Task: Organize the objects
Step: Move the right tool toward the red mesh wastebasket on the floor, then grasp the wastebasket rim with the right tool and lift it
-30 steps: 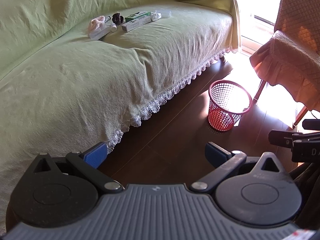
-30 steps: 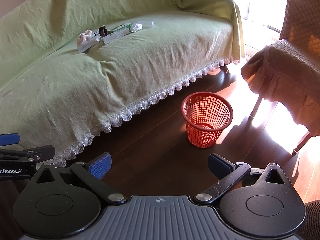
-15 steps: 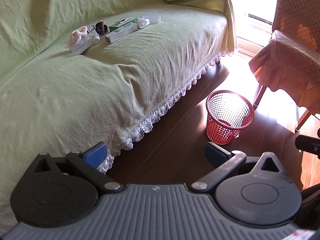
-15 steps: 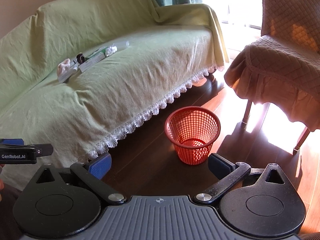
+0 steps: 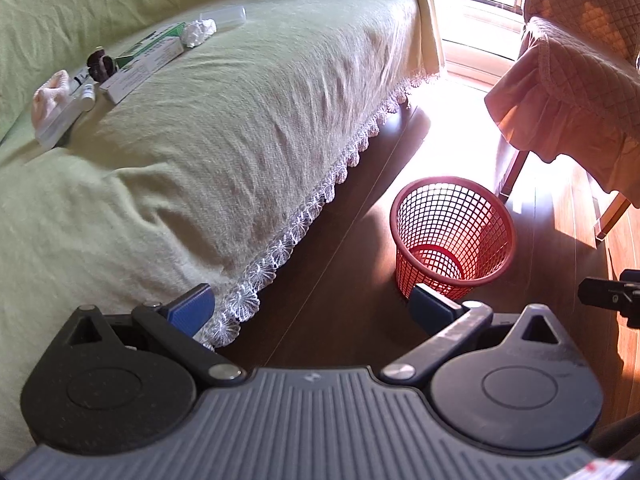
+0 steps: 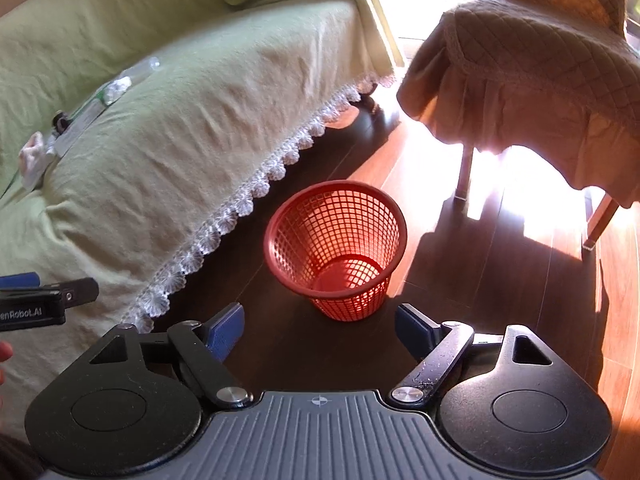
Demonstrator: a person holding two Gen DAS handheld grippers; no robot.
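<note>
Several small items lie in a row at the back of the green-covered sofa (image 5: 224,128): a pink cloth (image 5: 50,94), a small dark object (image 5: 100,65), white and green boxes (image 5: 144,68), crumpled white paper (image 5: 199,32) and a clear plastic case (image 5: 224,16). A red mesh basket (image 5: 452,236) stands on the floor by the sofa's lace hem, and it looks empty (image 6: 336,248). My left gripper (image 5: 310,306) is open over the hem and floor, holding nothing. My right gripper (image 6: 320,330) hangs just in front of the basket with its jaws closing and nothing between them.
A chair with a quilted brown cover (image 6: 532,76) stands right of the basket, its legs (image 6: 464,172) on the sunlit wooden floor (image 6: 500,280). A tip of the other gripper shows at the right edge of the left wrist view and the left edge of the right wrist view.
Both grippers have moved down and closer to the sofa edge and the basket, and both have rolled. The right jaws stand narrower than before.
</note>
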